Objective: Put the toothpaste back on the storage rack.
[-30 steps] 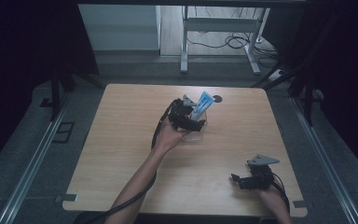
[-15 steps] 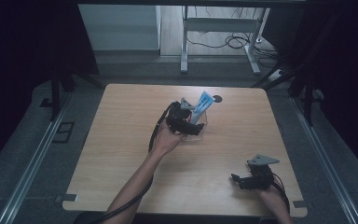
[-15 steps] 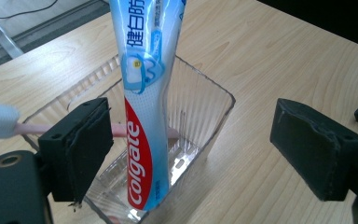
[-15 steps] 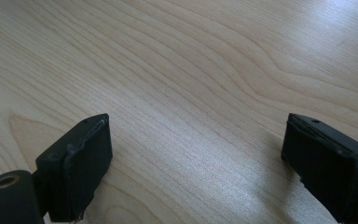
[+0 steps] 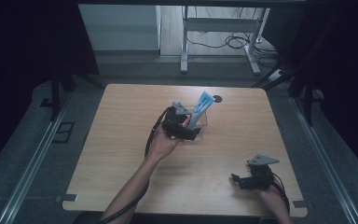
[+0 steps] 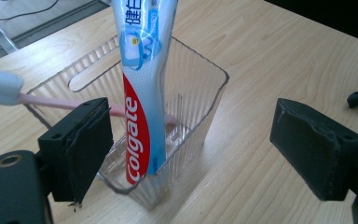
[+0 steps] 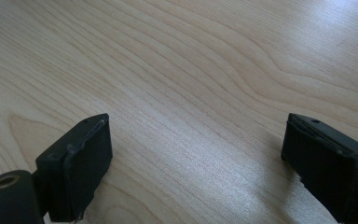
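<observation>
Since a second ago, my left gripper [image 5: 186, 128] has pulled back a bit from the clear plastic cup [image 6: 168, 140] toward me. My right gripper [image 5: 247, 179] rests near me on the wooden table [image 5: 121, 140], jaws wide apart, holding nothing. Farther off, my left gripper's jaws are wide apart too, one on each side of the cup. Inside the cup stand a Colgate toothpaste tube [image 6: 144, 93] and a pink toothbrush [image 6: 51, 101], both leaning.

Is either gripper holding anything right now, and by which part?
Nothing held. The left gripper is open around the clear holder with the toothpaste tube; the right gripper is open over bare table.
</observation>
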